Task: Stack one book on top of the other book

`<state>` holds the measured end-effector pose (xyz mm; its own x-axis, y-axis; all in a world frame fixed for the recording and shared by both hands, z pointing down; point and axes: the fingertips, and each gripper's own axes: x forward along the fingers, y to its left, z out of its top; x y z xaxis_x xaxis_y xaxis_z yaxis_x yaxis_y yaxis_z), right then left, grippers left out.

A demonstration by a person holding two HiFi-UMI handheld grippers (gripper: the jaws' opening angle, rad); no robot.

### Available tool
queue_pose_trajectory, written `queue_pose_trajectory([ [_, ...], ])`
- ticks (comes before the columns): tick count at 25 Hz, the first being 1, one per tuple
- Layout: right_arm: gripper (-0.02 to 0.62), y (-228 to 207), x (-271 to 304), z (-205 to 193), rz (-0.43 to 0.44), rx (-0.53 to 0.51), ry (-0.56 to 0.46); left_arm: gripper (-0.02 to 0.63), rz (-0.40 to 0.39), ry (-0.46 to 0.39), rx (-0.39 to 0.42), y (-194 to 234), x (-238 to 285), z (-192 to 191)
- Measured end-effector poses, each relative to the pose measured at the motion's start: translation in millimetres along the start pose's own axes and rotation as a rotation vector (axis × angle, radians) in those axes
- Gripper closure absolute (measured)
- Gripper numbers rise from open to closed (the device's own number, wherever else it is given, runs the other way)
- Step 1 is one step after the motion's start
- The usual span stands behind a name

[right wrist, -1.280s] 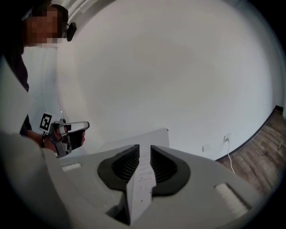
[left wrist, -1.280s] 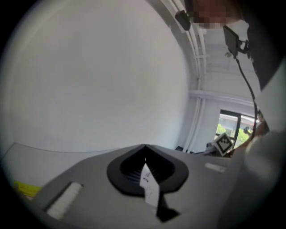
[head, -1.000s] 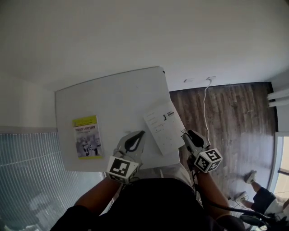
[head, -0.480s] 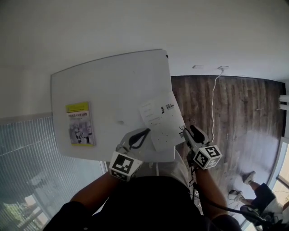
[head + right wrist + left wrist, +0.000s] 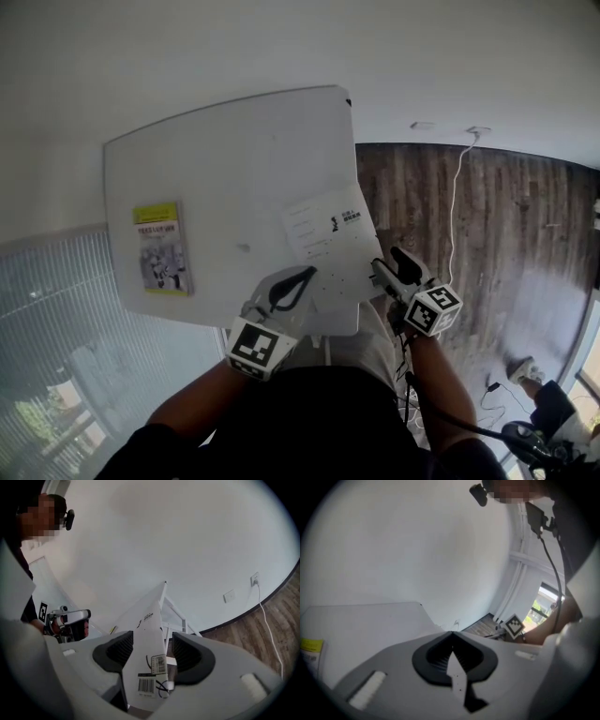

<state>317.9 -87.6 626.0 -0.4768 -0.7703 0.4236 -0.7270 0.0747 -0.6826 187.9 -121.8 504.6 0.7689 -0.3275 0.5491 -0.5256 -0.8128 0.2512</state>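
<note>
A yellow-and-grey book [image 5: 161, 248] lies flat near the left edge of the white table [image 5: 234, 159]. Near the table's right edge lies a white book [image 5: 328, 242] with its near corner between the jaws of my right gripper [image 5: 378, 273]. In the right gripper view the white book [image 5: 147, 667] stands edge-on between the pads. A gap shows beside the right pad, and these jaws have just been opening. My left gripper [image 5: 307, 273] hovers over the table's near edge, left of the white book. Its tips meet with nothing in them [image 5: 451, 634].
Dark wooden floor [image 5: 487, 234] runs to the right of the table, with a white cable [image 5: 457, 197] coming down from a wall socket. A ribbed grey surface [image 5: 56, 319] lies to the left. A person's foot [image 5: 520, 368] shows at the lower right.
The right gripper and the white book have come down and shifted left, so the book now lies further onto the table. The left gripper has sunk a little toward the table.
</note>
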Motion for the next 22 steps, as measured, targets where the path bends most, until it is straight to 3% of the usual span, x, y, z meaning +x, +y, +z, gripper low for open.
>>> queue_pose_trajectory([
  [7, 0.303, -8, 18, -15, 0.054, 0.049, 0.054, 0.600, 0.010, 0.023, -0.052, -6, 6, 1],
  [11, 0.288, -6, 30, -24, 0.114, 0.060, 0.085, 0.600, -0.008, 0.046, -0.021, -7, 10, -11],
  [17, 0.288, -1, 45, -33, 0.229, 0.124, 0.108, 0.600, 0.026, 0.107, 0.010, 4, 3, -19],
  [22, 0.343, 7, 50, -35, 0.320, 0.203, 0.108, 0.600, 0.070, 0.118, -0.004, 24, -7, -23],
])
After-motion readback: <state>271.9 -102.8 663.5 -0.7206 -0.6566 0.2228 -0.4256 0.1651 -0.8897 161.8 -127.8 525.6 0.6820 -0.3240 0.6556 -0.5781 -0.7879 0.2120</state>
